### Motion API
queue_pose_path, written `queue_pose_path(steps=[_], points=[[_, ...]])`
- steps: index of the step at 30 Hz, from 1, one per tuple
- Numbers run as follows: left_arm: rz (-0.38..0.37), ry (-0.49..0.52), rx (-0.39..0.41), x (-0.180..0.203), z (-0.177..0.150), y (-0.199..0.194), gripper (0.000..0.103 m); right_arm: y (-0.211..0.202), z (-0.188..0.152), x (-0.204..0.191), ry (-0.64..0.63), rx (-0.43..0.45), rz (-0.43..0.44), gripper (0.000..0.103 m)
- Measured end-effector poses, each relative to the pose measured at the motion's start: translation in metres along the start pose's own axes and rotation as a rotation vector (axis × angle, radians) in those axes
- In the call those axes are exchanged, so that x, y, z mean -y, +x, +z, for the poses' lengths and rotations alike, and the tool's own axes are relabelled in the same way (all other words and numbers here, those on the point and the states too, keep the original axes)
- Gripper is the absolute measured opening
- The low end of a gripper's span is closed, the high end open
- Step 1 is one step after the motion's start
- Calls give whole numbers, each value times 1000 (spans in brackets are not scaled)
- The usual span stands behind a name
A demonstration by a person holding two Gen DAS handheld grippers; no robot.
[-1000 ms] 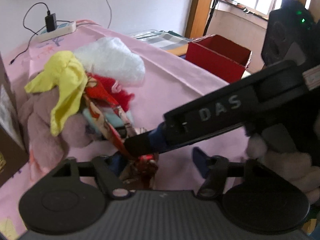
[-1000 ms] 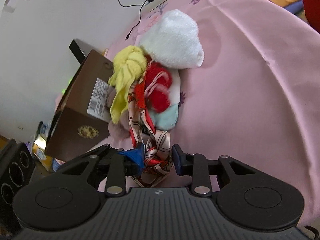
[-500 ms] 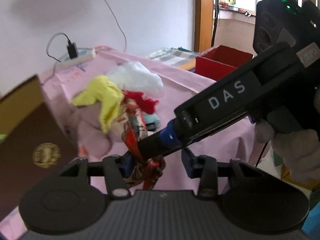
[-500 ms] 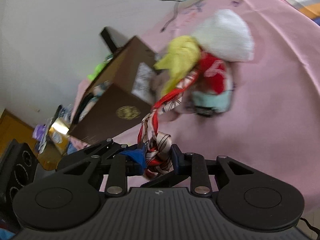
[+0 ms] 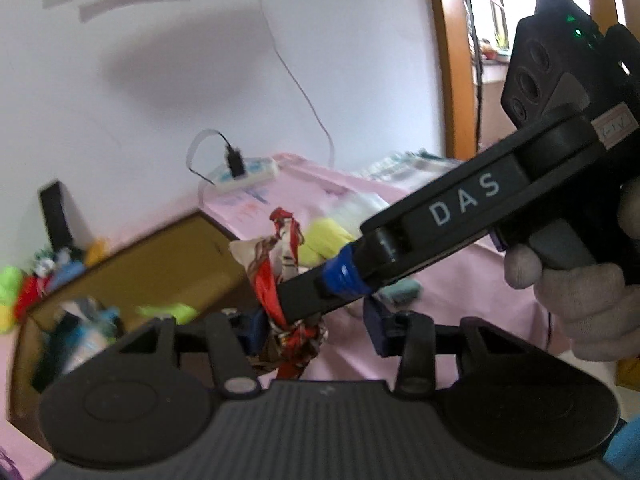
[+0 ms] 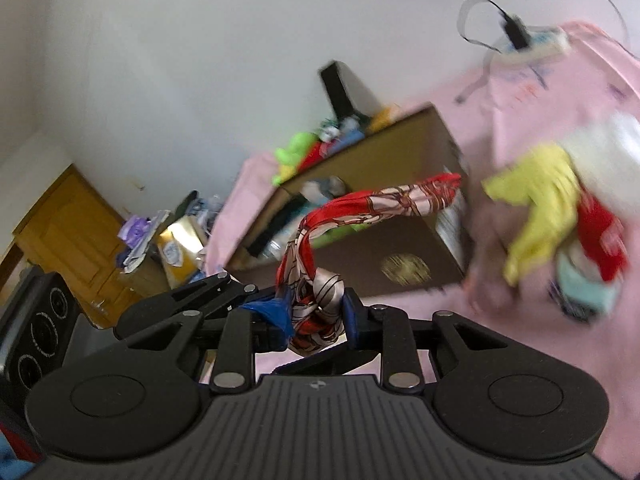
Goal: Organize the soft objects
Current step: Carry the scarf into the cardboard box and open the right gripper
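Note:
A red and white patterned scarf point(image 6: 360, 208) is lifted in the air, its free end trailing over the brown cardboard box point(image 6: 384, 256). My right gripper point(image 6: 316, 316) is shut on its bunched end. In the left wrist view the scarf point(image 5: 276, 276) hangs between the open jaws of my left gripper point(image 5: 312, 330), and the right gripper's finger point(image 5: 320, 292) crosses in front. A pile of soft things stays on the pink sheet: a yellow cloth point(image 6: 536, 196), a red item point(image 6: 604, 236), a white plush point(image 6: 612, 148).
The brown box point(image 5: 132, 276) holds several soft items and stands left of the pile. A power strip point(image 5: 244, 176) with a charger lies at the far end of the pink bed point(image 6: 520, 336). A wooden cabinet point(image 6: 68, 236) stands far left.
Both grippers have risen and swung left toward the brown box. The scarf has come free of the pile and now hangs in the air from my right gripper.

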State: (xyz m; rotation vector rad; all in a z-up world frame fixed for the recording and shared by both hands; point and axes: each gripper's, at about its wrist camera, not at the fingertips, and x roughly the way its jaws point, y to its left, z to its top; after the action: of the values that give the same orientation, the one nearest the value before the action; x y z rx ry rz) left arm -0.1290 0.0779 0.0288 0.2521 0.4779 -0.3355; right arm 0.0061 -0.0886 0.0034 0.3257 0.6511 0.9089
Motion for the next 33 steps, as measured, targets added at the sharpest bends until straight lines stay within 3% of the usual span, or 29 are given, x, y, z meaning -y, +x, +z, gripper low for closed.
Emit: queue_pose_path(steps=[6,11,22,29,33], points=[[83,3,84,-37,25,-5,43,18,39,-23,-113,53,24,8],[99,-71,106,-76,42,20,43,44,70,-29,-176,64,-33,8],[29,-256,-54,-130,34,116,43,111,88,10,-156,-39,-207,8],[-17,-354,-150,-140,25,147,44,128,85,24,-170,-83,-272,9],[-12,-352,-186,-136,21,157,53,130,82,35,-119,-92,-291,12]])
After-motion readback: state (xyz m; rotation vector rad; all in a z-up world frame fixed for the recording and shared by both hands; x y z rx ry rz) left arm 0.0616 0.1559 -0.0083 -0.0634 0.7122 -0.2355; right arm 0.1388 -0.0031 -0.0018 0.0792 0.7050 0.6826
